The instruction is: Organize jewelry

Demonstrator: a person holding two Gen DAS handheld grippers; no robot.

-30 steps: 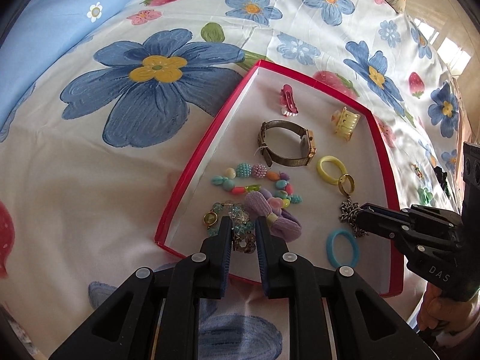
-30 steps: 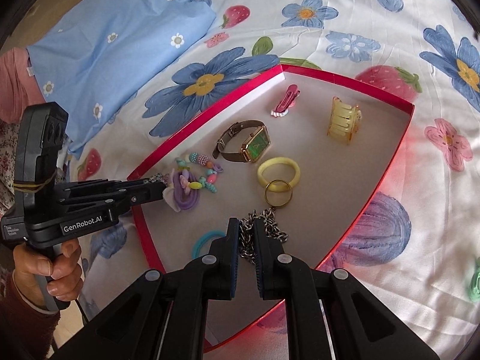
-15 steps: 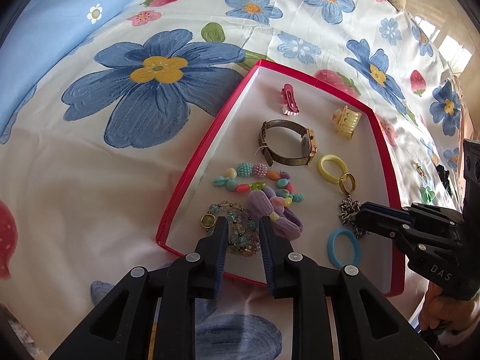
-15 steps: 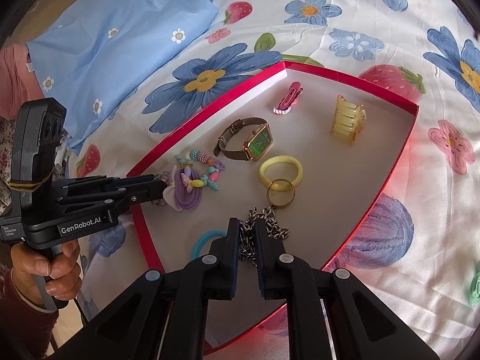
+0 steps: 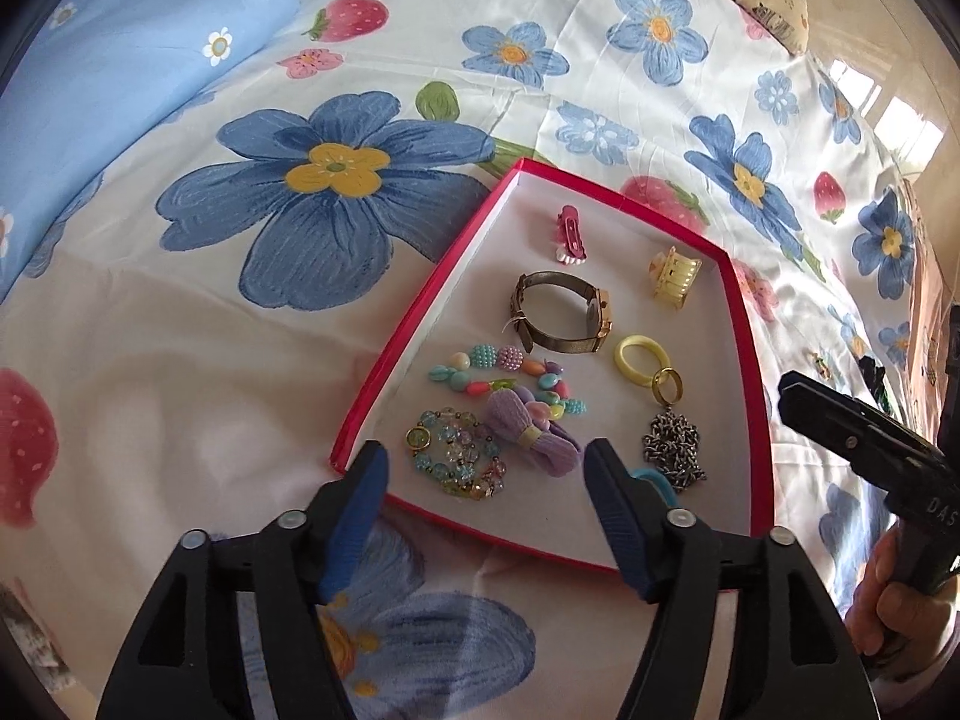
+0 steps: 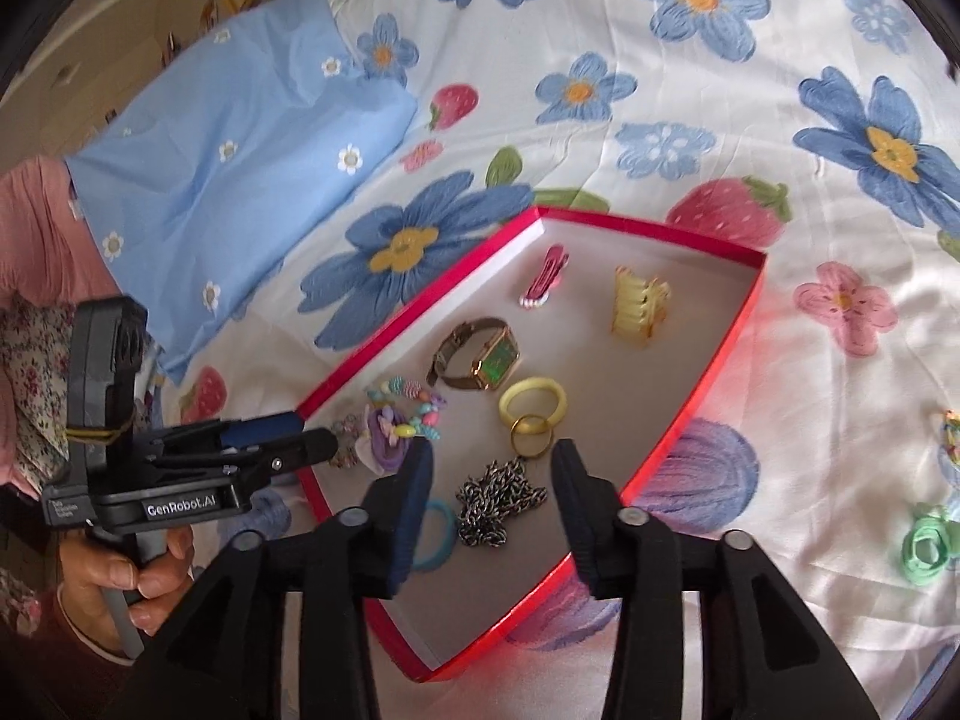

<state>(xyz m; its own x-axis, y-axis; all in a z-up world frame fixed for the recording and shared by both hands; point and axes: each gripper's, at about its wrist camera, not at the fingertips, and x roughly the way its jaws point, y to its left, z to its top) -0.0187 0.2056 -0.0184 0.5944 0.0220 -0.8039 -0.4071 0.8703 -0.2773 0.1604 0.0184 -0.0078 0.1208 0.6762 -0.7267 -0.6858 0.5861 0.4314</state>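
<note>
A red-rimmed tray (image 5: 420,324) (image 6: 726,354) lies on the flowered bedsheet. In it lie a glass bead bracelet (image 5: 456,459), a purple bow tie (image 5: 534,435), a pastel bead bracelet (image 5: 510,375), a watch (image 5: 564,312) (image 6: 480,357), a silver chain (image 5: 672,450) (image 6: 501,498), a gold ring (image 6: 531,435), a yellow ring (image 6: 534,402), a blue ring (image 6: 435,534), a yellow claw clip (image 6: 639,306) and a pink clip (image 6: 543,276). My left gripper (image 5: 486,462) is open and empty over the bead bracelet. My right gripper (image 6: 492,468) is open and empty above the chain.
A light blue pillow (image 6: 240,138) lies at the far left. A green item (image 6: 927,546) and a small beaded item (image 6: 951,432) lie on the sheet right of the tray. The bedsheet surrounds the tray on all sides.
Both grippers opened and drew back and up from the tray. The left let go of the glass bead bracelet; the right let go of the silver chain. Both pieces now lie in the tray.
</note>
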